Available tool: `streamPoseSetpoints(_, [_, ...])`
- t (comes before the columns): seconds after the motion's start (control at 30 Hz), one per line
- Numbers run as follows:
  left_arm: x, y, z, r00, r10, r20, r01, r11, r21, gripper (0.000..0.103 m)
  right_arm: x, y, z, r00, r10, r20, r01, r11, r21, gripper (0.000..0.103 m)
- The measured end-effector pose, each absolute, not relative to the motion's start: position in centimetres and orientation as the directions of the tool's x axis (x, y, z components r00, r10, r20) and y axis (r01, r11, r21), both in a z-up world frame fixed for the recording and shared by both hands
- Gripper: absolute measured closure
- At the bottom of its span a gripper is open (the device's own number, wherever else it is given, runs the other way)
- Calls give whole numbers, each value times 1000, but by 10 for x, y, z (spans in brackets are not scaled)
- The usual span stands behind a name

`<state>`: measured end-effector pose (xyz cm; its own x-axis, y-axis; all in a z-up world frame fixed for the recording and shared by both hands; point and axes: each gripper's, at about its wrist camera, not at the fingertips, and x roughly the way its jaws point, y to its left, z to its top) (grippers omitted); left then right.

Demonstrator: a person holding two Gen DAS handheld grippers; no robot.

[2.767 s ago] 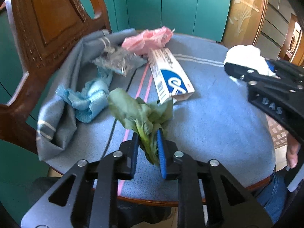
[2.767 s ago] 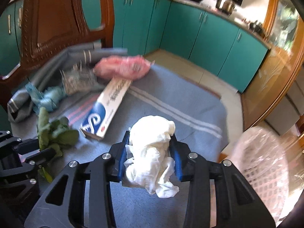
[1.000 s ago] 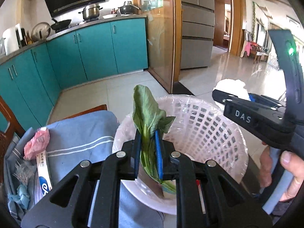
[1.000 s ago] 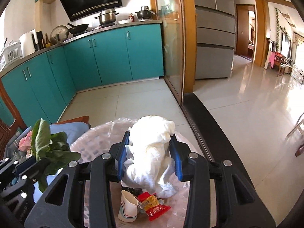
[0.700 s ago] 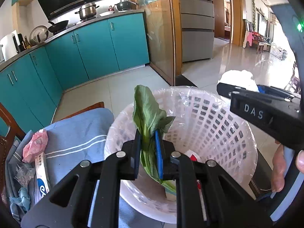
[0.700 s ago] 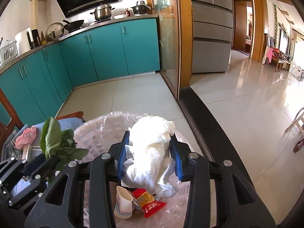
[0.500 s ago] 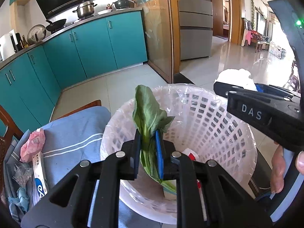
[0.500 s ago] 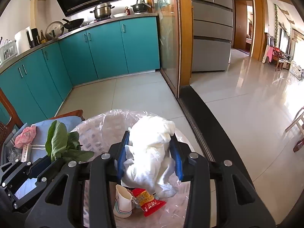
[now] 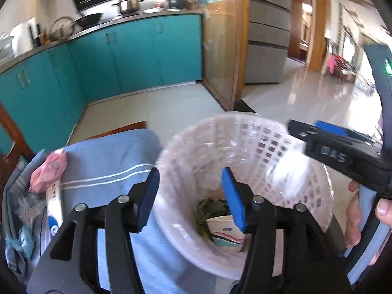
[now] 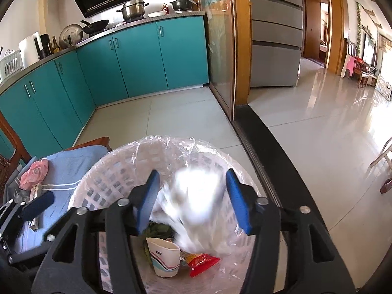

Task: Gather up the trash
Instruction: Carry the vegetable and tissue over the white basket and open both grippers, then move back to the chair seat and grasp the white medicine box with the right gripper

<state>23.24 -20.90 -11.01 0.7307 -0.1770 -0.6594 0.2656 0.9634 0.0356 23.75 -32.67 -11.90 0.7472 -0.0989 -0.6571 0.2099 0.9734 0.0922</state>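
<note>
White perforated plastic basket (image 10: 103,178): matt, lined with thin clear glossy film. Blue woven tablecloth with white stripes (image 9: 112,164): matt cloth. Paper cup with coloured stripes (image 10: 163,257): smooth. Red snack wrapper (image 10: 202,261): glossy foil-like plastic. Pale floor tiles (image 10: 325,132): polished, reflective. Teal cabinet doors (image 10: 137,58): smooth, satin.

Basket (image 10: 98,183) right of table (image 10: 71,164), cup (image 10: 164,257) inside

Blue striped cloth-covered table (image 9: 115,161), pink bag (image 9: 49,169), long box (image 9: 54,203), blue rag (image 9: 23,240)
</note>
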Motion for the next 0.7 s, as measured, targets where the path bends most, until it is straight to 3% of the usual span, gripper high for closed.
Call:
streamPoseSetpoints(0.13, [232,-168,-112,745,-88,-661,147,988,34,39,237,-325,-120,752,-91,-653,209,972,105,36])
streamPoseSetpoints(0.37, [213,-66,-137,702,121,-702,-71,992,100,37,245,-294,-114,773,-8,-634,122,983,136,35])
streamPoseSetpoints(0.53, [191,17,-151,632,258,-731,-235,962,137,37,262,-214,-121,745,123,-656,-66,992,112,35])
streamPoseSetpoints(0.7, [181,79,-149,603,237,-762,-306,950,53,46,289,-93,-149,615,317,-722,-326,936,133,35])
